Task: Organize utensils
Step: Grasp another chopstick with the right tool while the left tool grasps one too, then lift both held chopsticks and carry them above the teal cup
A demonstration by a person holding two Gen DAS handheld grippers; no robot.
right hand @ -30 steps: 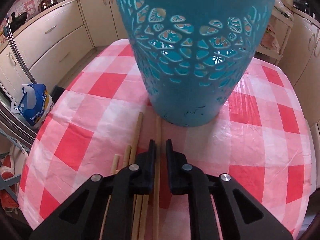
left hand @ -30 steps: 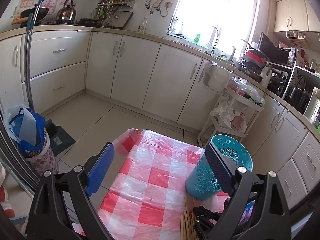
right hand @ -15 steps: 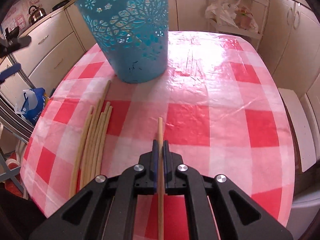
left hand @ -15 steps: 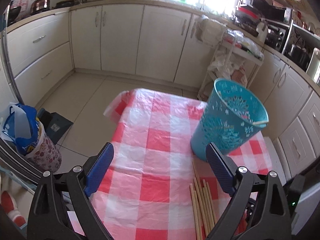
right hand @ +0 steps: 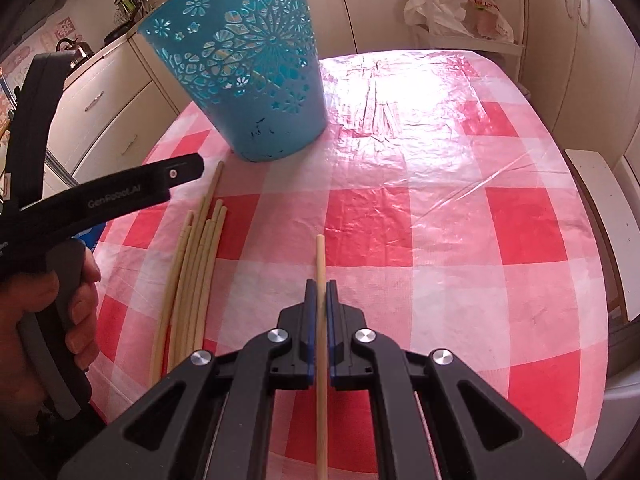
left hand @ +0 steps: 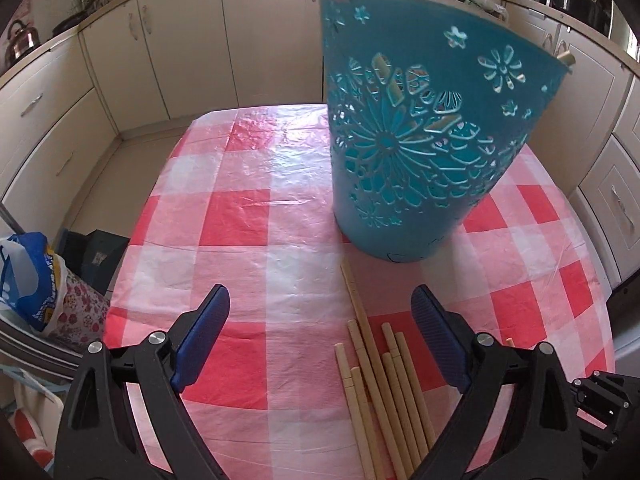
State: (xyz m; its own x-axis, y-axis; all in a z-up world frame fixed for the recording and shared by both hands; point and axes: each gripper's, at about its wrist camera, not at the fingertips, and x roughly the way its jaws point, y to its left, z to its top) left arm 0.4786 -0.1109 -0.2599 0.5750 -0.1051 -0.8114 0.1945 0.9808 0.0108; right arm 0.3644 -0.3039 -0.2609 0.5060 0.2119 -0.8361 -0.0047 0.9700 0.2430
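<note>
Teal plastic bin, cut-out flower pattern, stood upright on the far part of my table, which was covered in a red-and-white checked cloth. One chopstick tip showed at the bin's rim in the left view.

Wooden chopsticks, loose bundle: lay flat on the cloth just in front of the bin, roughly parallel, their far ends near the bin's base.

Left hand-held gripper: blue-padded fingers wide apart, holding nothing, hovering above the bundle with most of the sticks lying between the fingers' line. In the right view my left hand gripped its handle.

Right hand-held gripper: jaws pressed together on a single chopstick, which ran lengthwise between them and poked out ahead above the cloth, to the right of the bundle and apart from it.

Cream cabinets lined the room behind the table.
</note>
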